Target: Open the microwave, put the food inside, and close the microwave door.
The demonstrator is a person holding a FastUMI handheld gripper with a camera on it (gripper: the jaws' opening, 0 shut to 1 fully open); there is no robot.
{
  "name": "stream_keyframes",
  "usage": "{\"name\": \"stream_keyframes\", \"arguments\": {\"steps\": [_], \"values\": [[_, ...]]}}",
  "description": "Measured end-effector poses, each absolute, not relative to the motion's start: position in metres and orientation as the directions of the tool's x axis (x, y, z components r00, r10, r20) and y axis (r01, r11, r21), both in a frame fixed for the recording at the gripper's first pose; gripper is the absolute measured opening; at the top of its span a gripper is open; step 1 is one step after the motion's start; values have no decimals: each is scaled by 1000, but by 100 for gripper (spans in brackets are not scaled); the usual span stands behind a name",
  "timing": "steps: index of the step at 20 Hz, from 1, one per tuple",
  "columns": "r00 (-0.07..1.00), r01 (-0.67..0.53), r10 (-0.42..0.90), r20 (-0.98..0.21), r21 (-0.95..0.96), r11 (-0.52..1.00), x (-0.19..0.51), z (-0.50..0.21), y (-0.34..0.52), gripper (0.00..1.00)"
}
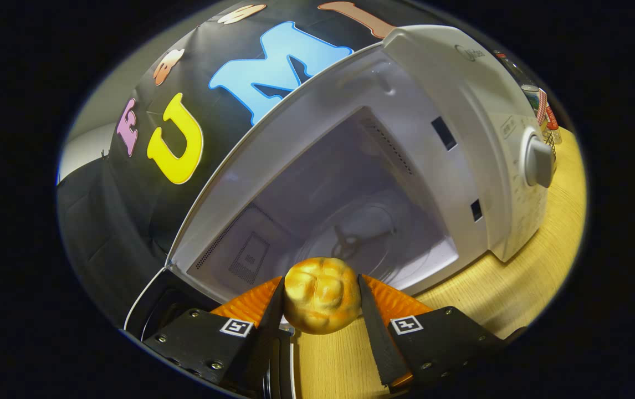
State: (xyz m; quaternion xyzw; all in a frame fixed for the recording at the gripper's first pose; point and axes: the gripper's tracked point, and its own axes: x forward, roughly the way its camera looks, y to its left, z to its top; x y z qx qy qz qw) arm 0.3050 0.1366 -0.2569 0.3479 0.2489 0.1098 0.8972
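The gripper [322, 302] is clamped on one golden bun [322, 295]: both fingers press its sides, the jaws parted only by the bun's width. The bun sits between the fingertips, just in front of the microwave's [461, 127] open cavity [323, 199] and above the wooden table [517, 288]. There is one microwave, white, standing on the table with its door [154, 307] swung open beside the fingers. Inside, one glass turntable [367, 238] lies on the cavity floor, bare. One round knob [539, 160] sticks out of the control panel. Two dark latch slots [443, 133] show in the front frame beside the cavity. Beyond the microwave, some small items [542, 108] stand on the table, too blurred to count.
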Motion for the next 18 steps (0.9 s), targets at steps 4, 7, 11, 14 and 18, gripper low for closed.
{"name": "stream_keyframes", "arguments": {"steps": [4,7,11,14,18], "values": [[861,-6,350,-370,679,734,317,-268,144,75],[862,7,335,-381,669,743,324,-277,148,75],[866,35,296,-403,640,768,330,-283,147,81],[872,37,267,-409,601,798,335,-285,145,82],[873,29,259,-413,574,818,331,-280,143,97]]}}
